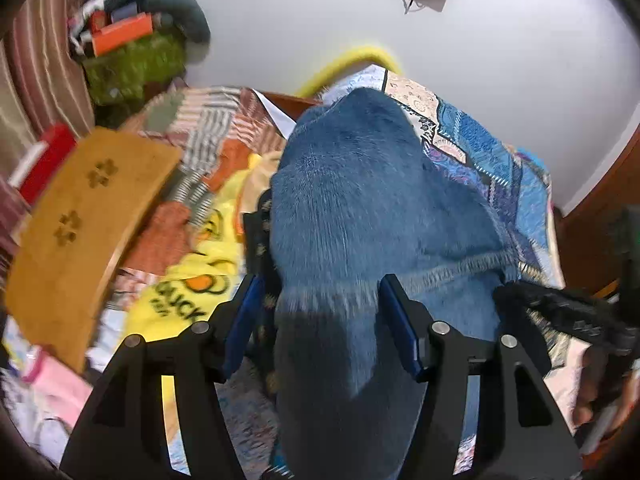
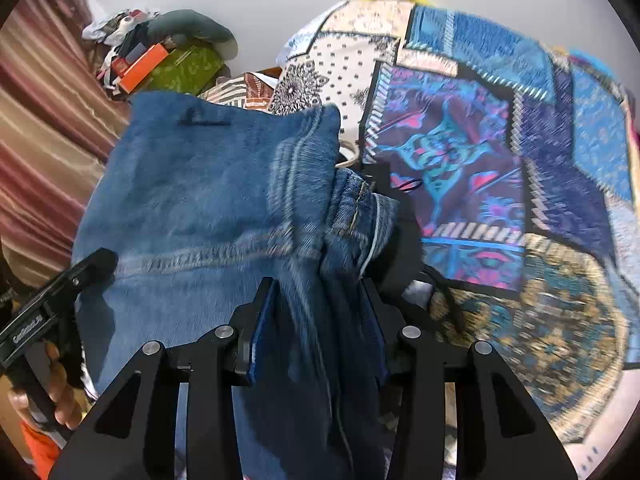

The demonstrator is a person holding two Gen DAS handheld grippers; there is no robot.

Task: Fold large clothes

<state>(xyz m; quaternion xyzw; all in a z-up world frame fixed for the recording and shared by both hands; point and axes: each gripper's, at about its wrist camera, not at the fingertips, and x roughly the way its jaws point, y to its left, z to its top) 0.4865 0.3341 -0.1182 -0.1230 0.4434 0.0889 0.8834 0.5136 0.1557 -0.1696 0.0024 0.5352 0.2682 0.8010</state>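
Observation:
A pair of blue denim jeans (image 1: 352,200) hangs lifted between both grippers above a cluttered bed. My left gripper (image 1: 320,300) is shut on a bunched part of the jeans, with denim filling the space between its blue pads. My right gripper (image 2: 320,308) is shut on another bunched part of the jeans (image 2: 208,184), near a stitched seam. The left gripper's black handle (image 2: 52,312) shows at the left of the right wrist view. The right gripper's body (image 1: 568,312) shows at the right of the left wrist view.
A patchwork quilt in blue and purple (image 2: 500,168) lies behind the jeans. A yellow duck-print cloth (image 1: 192,288), an orange mat with paw prints (image 1: 80,224) and other clothes lie to the left. A green box and an orange box (image 1: 124,32) stand by the striped curtain.

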